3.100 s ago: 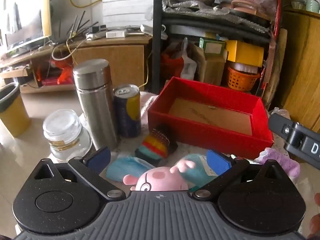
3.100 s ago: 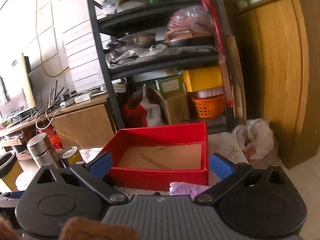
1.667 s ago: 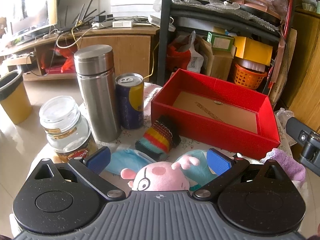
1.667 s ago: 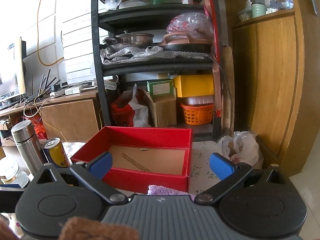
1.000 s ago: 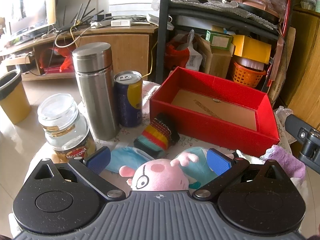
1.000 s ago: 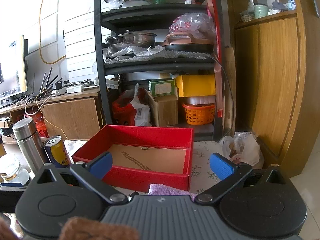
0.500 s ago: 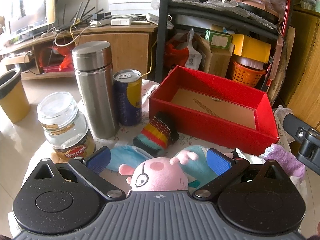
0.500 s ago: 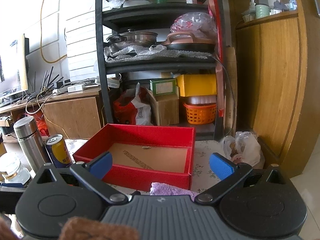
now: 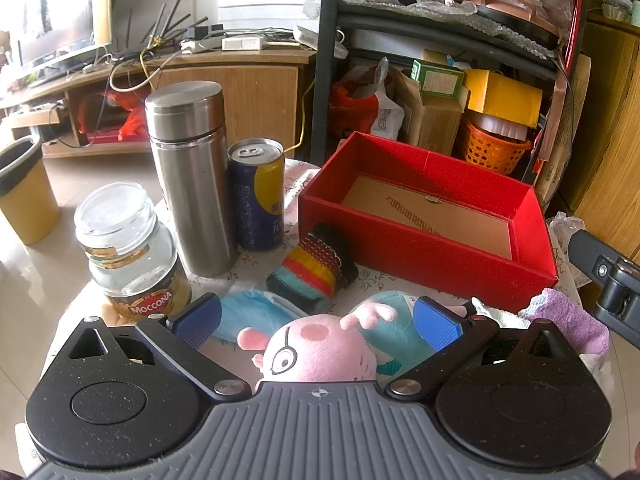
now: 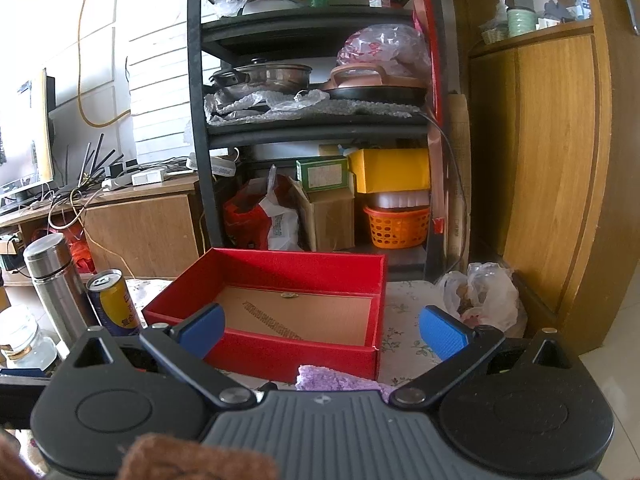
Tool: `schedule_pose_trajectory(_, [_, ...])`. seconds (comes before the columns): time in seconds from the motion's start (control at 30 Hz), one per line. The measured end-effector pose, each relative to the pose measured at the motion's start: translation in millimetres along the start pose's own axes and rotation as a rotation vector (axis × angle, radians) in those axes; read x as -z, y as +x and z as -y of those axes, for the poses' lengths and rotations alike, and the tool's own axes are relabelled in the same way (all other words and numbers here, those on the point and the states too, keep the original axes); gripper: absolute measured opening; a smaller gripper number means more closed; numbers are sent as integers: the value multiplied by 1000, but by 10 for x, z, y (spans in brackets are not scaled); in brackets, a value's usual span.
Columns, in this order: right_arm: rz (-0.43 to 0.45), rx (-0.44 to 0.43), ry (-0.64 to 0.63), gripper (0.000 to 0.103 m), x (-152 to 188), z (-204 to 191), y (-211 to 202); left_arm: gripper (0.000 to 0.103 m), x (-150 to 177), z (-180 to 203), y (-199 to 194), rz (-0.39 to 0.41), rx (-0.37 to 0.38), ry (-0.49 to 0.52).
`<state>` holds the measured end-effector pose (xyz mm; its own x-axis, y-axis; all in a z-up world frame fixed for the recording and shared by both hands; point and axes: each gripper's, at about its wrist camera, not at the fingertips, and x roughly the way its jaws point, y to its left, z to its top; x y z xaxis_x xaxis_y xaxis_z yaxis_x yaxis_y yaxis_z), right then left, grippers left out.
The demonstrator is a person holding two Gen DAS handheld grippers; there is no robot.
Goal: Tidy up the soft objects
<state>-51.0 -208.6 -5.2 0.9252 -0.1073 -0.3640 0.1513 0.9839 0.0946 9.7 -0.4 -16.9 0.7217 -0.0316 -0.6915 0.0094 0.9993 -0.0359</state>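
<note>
On table (image 9: 256, 260), pig plush (image 9: 316, 350) lies between spread left gripper (image 9: 316, 322) fingers.

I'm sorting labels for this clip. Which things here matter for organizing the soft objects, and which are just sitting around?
Part of the job: pink pig plush, striped sock, blue face mask, purple cloth, red box.

Just lying about: steel thermos, drink can, Moccona jar, yellow bin.

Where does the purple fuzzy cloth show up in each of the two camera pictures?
Left wrist view: purple cloth at the right edge, just in front of the red box's near right corner.
Right wrist view: purple cloth bottom centre, partly hidden by the gripper body.
Shared landmark: the red box.
</note>
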Motion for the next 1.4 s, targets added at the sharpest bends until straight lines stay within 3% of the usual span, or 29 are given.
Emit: schedule_pose_trajectory(1.4, [-54, 1, -44, 79, 74, -53, 78, 98, -22, -29, -13, 6, 7, -16])
